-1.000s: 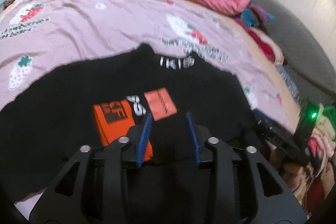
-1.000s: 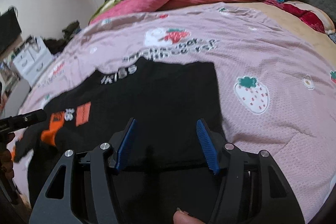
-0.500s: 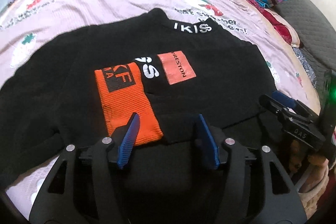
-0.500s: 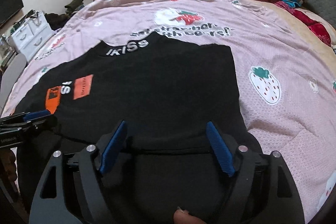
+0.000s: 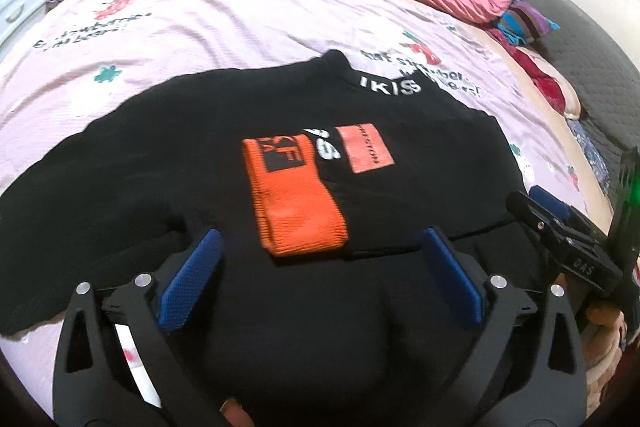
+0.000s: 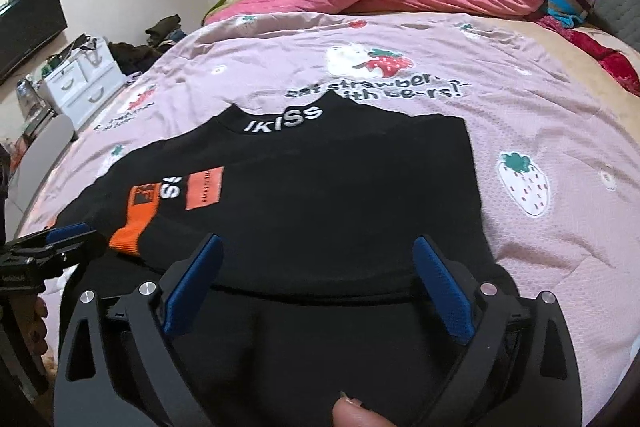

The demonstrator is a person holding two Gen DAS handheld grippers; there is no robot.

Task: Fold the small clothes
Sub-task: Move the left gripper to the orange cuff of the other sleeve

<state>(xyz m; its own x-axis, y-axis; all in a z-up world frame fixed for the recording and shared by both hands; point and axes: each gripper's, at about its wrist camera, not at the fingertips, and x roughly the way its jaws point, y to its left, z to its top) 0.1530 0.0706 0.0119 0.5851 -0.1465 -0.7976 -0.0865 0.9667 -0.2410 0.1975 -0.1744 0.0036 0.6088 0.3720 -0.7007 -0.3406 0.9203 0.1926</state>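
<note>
**A:** Which step is being worked here?

**B:** I judge it as the release after a fold. The black sweater (image 5: 168,163) is lying flat on the pink strawberry bedspread (image 5: 200,7), its lower part doubled up over the body, and both tools are letting go. The left gripper (image 5: 320,267) is standing with its jaws wide apart, having just been opening, and nothing is pinched between them; the orange cuff (image 5: 296,203) of a folded-in sleeve is lying just ahead of the jaws, between the two blue pads but untouched.

**A:** And the other one?

**B:** The right gripper (image 6: 320,275) is doing the same: jaws spread wide, just been opening, pads clear of the cloth. The folded edge (image 6: 320,293) is running straight across between its jaws, and the white-lettered collar (image 6: 284,121) is sitting well beyond them.

**A:** So what is the next move calling for?

**B:** Probably another fold, narrowing the bundle. On the left gripper's side the fabric is spreading wide past the outer jaw, so that side is looking unfinished, while past the right gripper's outer jaw the sweater is ending in a straight edge. Each pair of jaws is needing to pinch both layers together, or the top layer is likely to slide off the one beneath.
</note>
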